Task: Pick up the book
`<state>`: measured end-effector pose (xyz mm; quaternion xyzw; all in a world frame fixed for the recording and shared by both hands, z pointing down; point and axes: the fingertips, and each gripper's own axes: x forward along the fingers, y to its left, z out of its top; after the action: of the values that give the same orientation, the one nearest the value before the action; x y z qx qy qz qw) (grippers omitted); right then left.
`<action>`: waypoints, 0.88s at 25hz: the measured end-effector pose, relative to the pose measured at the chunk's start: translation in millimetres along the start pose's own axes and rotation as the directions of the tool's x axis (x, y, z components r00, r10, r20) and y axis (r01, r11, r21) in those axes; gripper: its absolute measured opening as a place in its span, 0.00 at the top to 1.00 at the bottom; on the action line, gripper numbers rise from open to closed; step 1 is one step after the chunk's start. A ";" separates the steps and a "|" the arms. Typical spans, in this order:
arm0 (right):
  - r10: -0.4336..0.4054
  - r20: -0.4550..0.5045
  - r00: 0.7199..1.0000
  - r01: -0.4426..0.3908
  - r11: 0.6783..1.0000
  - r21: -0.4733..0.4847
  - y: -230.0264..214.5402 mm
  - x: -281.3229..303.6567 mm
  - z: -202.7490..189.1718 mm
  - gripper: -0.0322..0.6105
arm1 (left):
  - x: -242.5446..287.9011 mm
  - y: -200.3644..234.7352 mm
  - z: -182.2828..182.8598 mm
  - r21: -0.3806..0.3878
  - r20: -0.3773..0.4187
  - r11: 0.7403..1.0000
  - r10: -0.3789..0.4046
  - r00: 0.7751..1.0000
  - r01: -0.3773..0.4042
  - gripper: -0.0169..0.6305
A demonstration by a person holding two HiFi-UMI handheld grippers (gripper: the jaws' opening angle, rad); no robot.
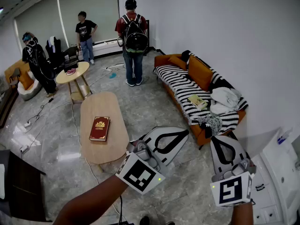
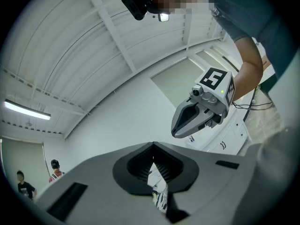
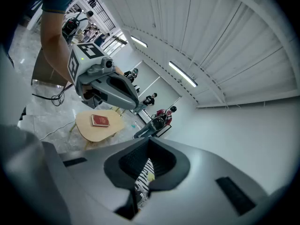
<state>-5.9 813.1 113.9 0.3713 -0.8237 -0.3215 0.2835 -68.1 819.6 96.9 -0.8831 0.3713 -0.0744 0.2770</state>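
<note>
Left gripper [image 1: 184,133] and right gripper [image 1: 219,139] hang pinched together, empty, well short of the table [image 1: 101,105]. The red book [image 1: 99,128] lies flat mid-top, clear of its edges, so I'd say the approach is not yet begun.

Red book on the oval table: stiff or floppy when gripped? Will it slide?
The red book looks hardbound and thick, so it is probably stiff and fairly heavy for its size. It lies flat on the smooth wooden table, so a push would likely slide it, not tip it. Gripped by one cover alone, it may fall open.
</note>
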 end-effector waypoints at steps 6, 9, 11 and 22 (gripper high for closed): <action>-0.002 -0.001 1.000 0.002 1.000 0.007 -0.7 -3.5 0.7 0.93 | -0.3 -1.5 1.2 -0.005 -0.002 1.000 -0.003 1.000 0.003 0.97; -0.003 0.012 1.000 0.003 1.000 0.009 -0.6 -5.6 2.0 0.93 | -0.1 -2.6 1.4 -0.006 -0.005 1.000 -0.003 1.000 0.003 0.97; 0.001 0.020 1.000 -0.001 1.000 0.011 0.8 -6.8 4.0 0.93 | -0.9 -2.8 1.0 -0.008 -0.007 1.000 -0.002 1.000 0.002 0.97; 0.017 0.025 1.000 -0.018 1.000 0.002 6.8 -1.2 8.9 0.93 | -3.2 1.3 -4.3 -0.013 -0.014 1.000 0.000 1.000 0.000 0.97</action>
<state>-14.4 820.3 113.0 0.3604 -0.8307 -0.3227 0.2757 -72.7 819.2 100.0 -0.8843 0.3738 -0.0782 0.2688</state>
